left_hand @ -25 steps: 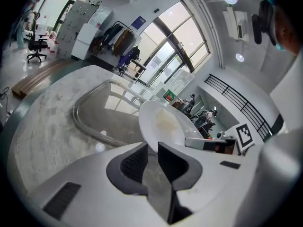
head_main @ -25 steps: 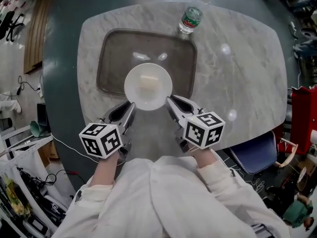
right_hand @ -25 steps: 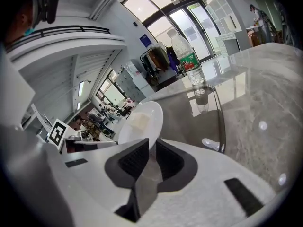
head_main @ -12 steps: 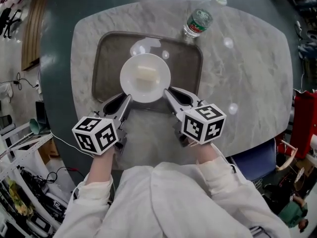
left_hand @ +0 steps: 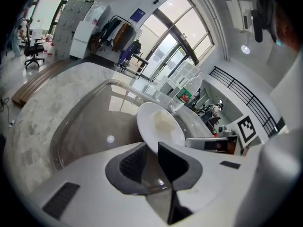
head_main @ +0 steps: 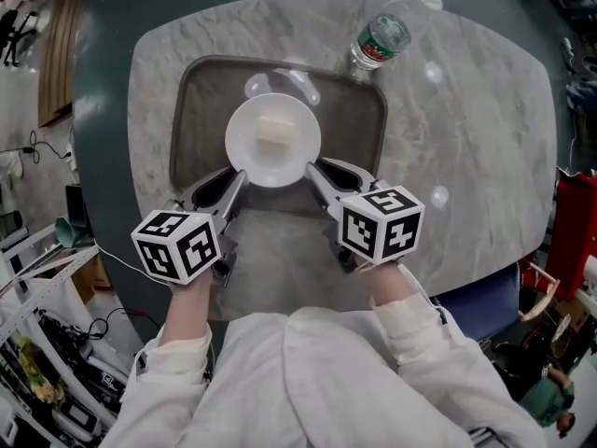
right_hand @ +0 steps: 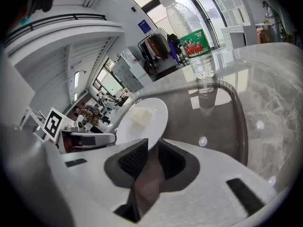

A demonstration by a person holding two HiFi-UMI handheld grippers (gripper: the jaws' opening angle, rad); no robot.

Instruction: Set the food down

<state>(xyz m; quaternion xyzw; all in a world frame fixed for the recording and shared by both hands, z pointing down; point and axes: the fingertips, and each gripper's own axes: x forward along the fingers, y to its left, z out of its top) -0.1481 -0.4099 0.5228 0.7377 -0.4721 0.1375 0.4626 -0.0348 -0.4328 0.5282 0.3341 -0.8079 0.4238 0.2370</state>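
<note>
The person stands over a pale marble worktop (head_main: 466, 157) with a claw in each hand, and both are clamped on the rim of one white plate (head_main: 273, 140). The left claw (head_main: 240, 179) pinches the plate's near-left edge, its dark ribbed pads (left_hand: 135, 161) closed on the thin rim. The right claw (head_main: 312, 170) pinches the near-right edge in the same way. The food (head_main: 270, 133), a small pale block, lies in the middle of the plate. The plate is held roughly level over the near half of a dark rectangular tray (head_main: 187, 110) that lies on the worktop; from here it looks very low, though I cannot tell whether its underside touches the tray. A clear plastic bottle (head_main: 382, 37) with a green label stands upright just beside the tray's far right corner.
</note>
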